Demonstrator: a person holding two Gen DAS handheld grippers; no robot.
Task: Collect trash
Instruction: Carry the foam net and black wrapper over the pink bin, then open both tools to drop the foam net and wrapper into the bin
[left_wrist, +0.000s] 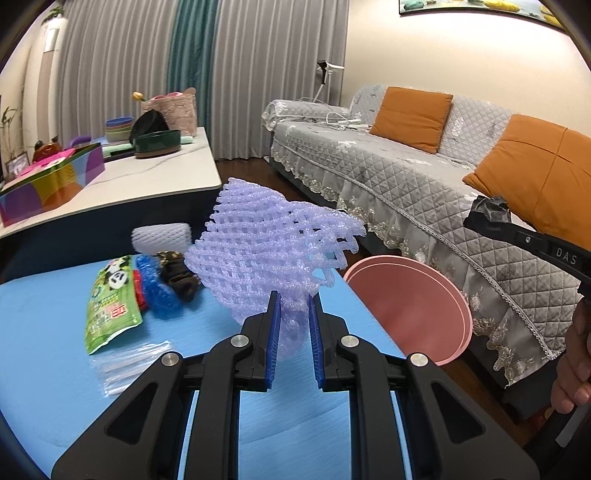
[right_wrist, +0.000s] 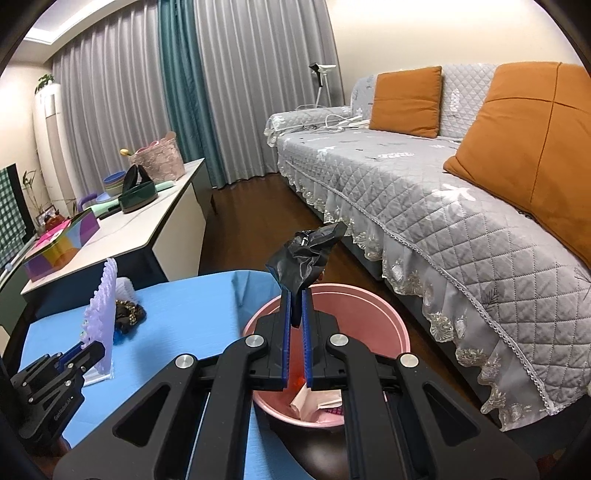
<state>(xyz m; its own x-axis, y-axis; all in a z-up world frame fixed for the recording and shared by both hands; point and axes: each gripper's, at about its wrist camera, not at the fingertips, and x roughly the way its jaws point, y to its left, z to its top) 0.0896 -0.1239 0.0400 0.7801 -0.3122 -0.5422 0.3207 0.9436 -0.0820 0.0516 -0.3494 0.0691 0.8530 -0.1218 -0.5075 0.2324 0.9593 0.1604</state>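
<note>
Two tools are in my views, and each is pinching a piece of trash. My left tool (left_wrist: 294, 301) has its blue pads pressed onto the bunched base of a purple foam fruit net (left_wrist: 271, 245), which fans out upward above the blue surface (left_wrist: 55, 332). My right tool (right_wrist: 296, 300) clamps a crumpled black plastic bag (right_wrist: 304, 254) directly above the pink trash bin (right_wrist: 400, 334), which stands on the floor just beside the surface's edge, between it and the grey sofa (right_wrist: 424, 184). Inside the bin I can see pink and white paper scraps (right_wrist: 317, 402).

On the surface, left of the net, lie a green panda snack packet (left_wrist: 109, 301), a blue bubble-wrap wad (left_wrist: 157, 291), a dark brown crumpled item (left_wrist: 181, 277), a white foam net (left_wrist: 162, 238) and clear plastic wrappers (left_wrist: 129, 360).
</note>
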